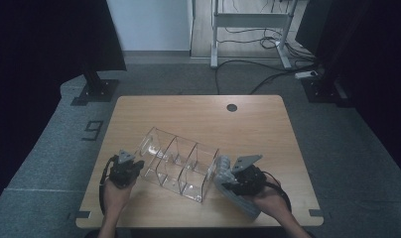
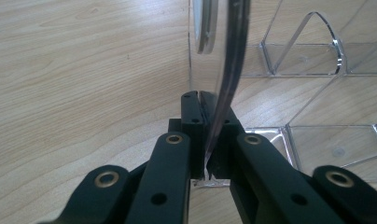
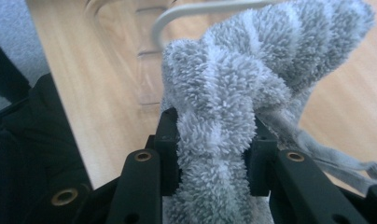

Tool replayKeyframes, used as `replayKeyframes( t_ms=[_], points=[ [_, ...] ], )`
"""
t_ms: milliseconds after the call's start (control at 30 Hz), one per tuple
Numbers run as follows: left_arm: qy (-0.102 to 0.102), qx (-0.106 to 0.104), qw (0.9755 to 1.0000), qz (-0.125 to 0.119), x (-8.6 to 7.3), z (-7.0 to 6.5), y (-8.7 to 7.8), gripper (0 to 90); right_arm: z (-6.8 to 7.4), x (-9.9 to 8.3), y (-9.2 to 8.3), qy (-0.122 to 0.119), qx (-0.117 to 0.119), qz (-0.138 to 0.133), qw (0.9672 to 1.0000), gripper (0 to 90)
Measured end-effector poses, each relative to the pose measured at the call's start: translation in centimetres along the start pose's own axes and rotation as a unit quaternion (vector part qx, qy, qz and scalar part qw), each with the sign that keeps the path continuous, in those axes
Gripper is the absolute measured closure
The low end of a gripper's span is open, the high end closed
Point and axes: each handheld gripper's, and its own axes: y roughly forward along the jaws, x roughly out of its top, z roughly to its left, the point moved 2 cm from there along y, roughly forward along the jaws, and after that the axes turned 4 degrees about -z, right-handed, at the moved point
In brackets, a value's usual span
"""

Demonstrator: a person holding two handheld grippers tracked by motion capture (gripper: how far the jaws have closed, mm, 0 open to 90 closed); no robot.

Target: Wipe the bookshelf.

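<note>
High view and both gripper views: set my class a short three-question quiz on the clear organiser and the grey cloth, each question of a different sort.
1. True or false: the left tongs are shut on a wall of the clear organiser.
2. What do the right tongs hold? A) a sponge B) a fluffy grey cloth C) a cable
3. In a few words: on which side of the organiser does the cloth lie in the high view, on the wooden table?

Key
1. True: the thin clear wall is pinched between the jaws.
2. B
3. At its right end, by the person's right hand.
</note>
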Motion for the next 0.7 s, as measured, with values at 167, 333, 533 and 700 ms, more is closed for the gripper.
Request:
replayKeyframes(
  t_ms=[167, 333, 533, 700],
  points=[
    [-0.001, -0.004, 1.0, 0.001, 0.0, 0.1, 0.0, 87.0, -1.6, 0.7, -1.6, 0.008, -0.019, -0.015, 0.9997, 64.5],
    [-0.001, -0.005, 1.0, 0.001, 0.0, 0.1, 0.0, 87.0, -3.3, 0.9, -3.0, 0.025, -0.036, -0.026, 0.9987, 64.6],
    [-0.001, -0.005, 1.0, 0.001, 0.0, 0.1, 0.0, 87.0, -5.4, 0.8, -4.7, 0.042, -0.061, -0.033, 0.9967, 64.6],
    [-0.002, -0.006, 1.0, 0.001, 0.0, 0.1, 0.0, 87.0, -7.3, 0.4, -6.4, 0.066, -0.088, -0.046, 0.9928, 64.6]
  ],
)
